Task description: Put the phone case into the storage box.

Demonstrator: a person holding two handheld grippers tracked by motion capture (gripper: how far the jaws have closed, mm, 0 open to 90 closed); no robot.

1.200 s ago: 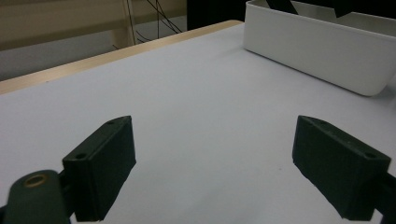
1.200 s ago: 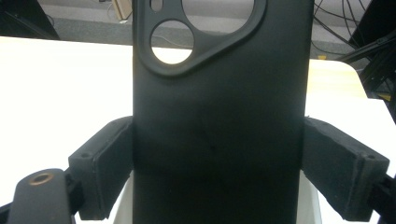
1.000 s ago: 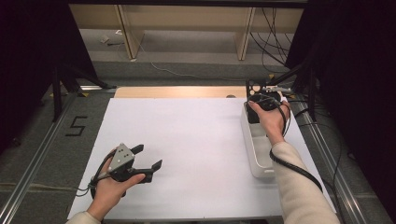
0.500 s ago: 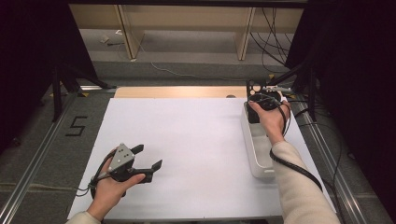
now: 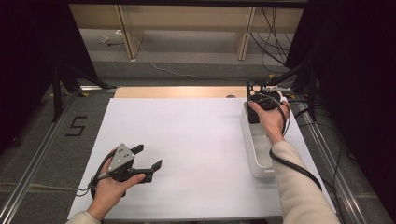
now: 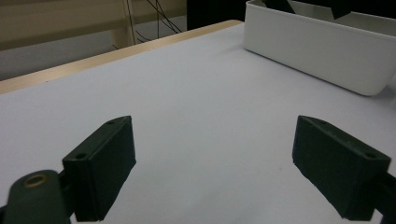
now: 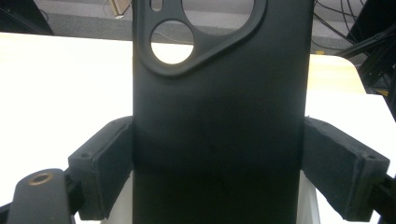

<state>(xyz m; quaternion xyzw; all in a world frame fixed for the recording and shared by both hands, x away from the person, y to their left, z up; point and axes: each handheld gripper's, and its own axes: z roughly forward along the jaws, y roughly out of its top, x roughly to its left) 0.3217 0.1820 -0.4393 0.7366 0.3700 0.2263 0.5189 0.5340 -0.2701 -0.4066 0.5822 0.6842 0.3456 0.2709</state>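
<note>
My right tongs (image 7: 217, 163) clamped on a black phone case (image 7: 219, 126) standing upright between them above the white bin's (image 5: 252, 149) far end, my left tongs (image 6: 224, 163) wide apart, nothing between, low over the white desk (image 5: 187, 135).

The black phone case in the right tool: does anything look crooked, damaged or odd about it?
Nothing stands out. The black phone case stands upright and straight between the pads of the right tool, over the far end of the white bin. Its surface shows no crack or bend. The left tool is open over the white table cover.
</note>
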